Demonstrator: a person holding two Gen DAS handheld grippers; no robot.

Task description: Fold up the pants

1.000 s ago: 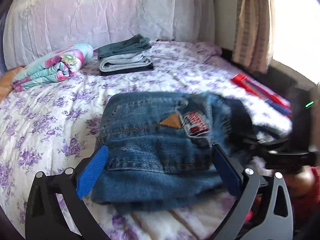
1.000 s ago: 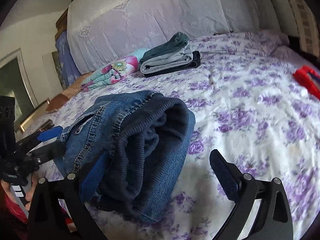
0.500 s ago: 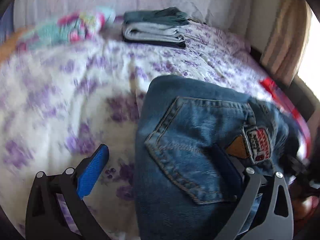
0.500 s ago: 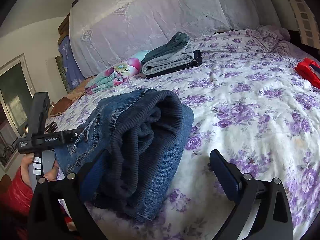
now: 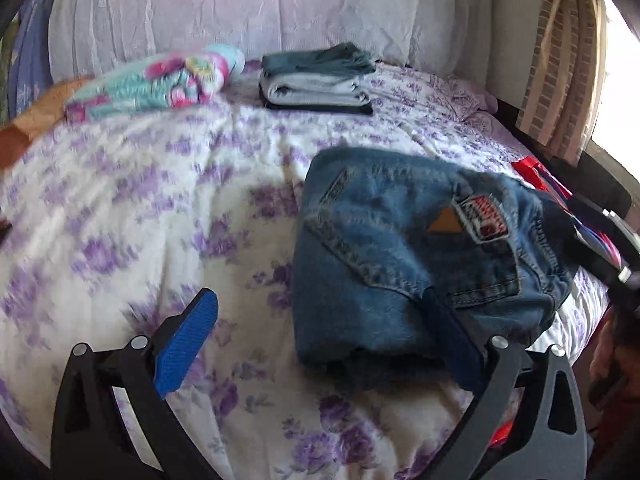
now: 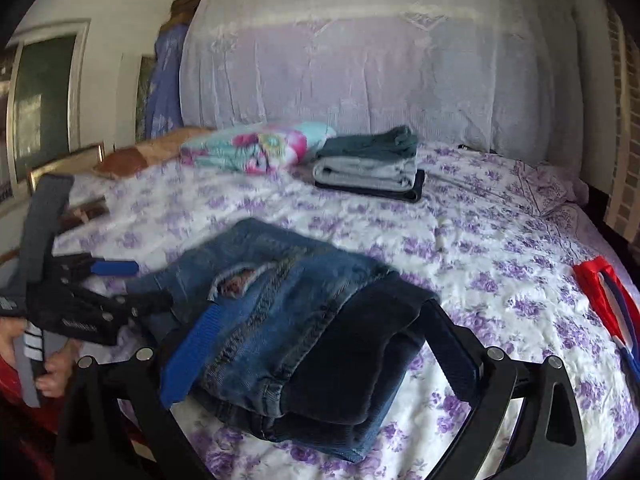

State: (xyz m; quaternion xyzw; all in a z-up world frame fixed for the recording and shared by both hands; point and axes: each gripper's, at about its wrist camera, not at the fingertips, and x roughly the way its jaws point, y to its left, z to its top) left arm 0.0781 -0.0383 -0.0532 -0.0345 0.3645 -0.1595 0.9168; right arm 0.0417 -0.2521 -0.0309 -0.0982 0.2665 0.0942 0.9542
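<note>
The jeans (image 5: 420, 256) lie folded in a bundle on the bed (image 5: 120, 208), at its near edge, well apart from the clothes stack (image 5: 316, 80) by the headboard.

Left wrist view: the left claw (image 5: 320, 344) is wide open and holds nothing; its blue left finger hangs over bare bedspread beside the jeans, its right finger over their near edge. Whether that finger touches the denim cannot be told. This view alone shows the back pocket and a sewn patch (image 5: 484, 220), red and white over a tan triangle; its lettering is too blurred to read. A curtain (image 5: 560, 60) hangs beyond the jeans, to their right.

Right wrist view: the right claw (image 6: 320, 356) is wide open, one finger on either side of the jeans' folded end, gripping nothing. This view alone shows the dark inner layers of the fold, the left claw (image 6: 116, 280) at the jeans' far side and a hand (image 6: 56, 364) on its handle. White lettering on that tool is unreadable. A red item (image 6: 600, 292) lies right of the jeans; a floral roll (image 6: 256, 148) lies beside the stack.
</note>
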